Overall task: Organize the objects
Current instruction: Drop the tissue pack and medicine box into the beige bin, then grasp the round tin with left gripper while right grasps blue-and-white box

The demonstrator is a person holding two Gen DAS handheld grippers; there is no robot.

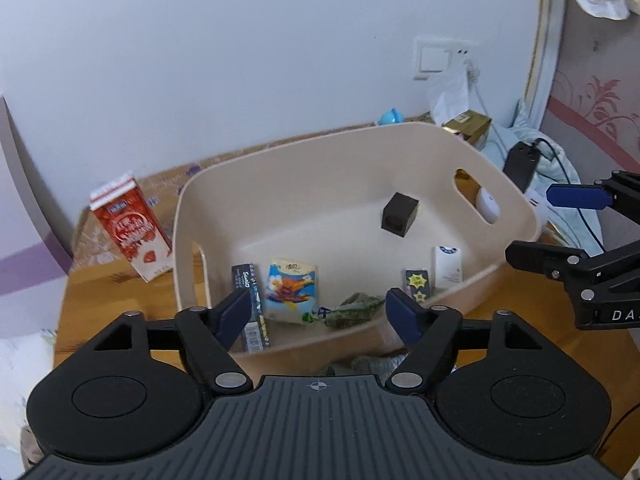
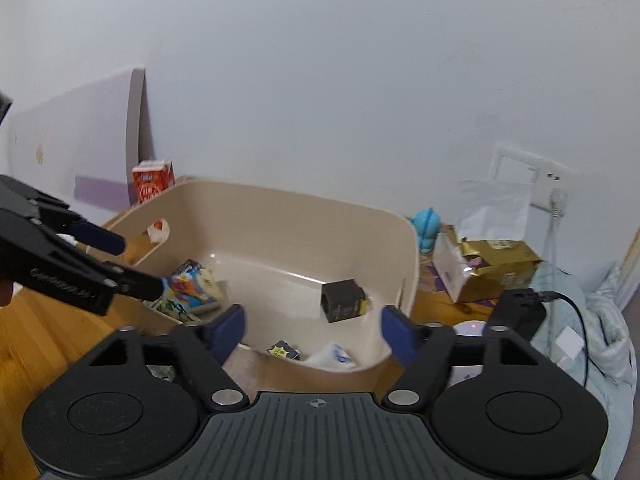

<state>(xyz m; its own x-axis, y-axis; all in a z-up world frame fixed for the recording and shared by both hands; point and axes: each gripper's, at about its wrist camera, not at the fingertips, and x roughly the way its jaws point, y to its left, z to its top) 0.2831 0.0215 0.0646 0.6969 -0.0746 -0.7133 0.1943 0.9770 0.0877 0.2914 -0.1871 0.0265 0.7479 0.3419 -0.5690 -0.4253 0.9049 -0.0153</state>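
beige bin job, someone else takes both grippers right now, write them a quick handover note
Left gripper: open, empty, at the beige bin's near rim.
Right gripper: open, empty, over the bin's right end.
Small dark box appears mid-air inside the bin, seemingly just dropped.
Already in the bin: snack packet, green wrapper, dark slim box, star box, white box.
Left outside: red milk carton and gold box, both on the table.

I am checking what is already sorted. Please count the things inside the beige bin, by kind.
Inside the beige bin:
Boxes: 4 (black cube box, white box, dark starred box, long dark box)
Snack packets: 2 (blue packet, green wrapper)
Total: 6
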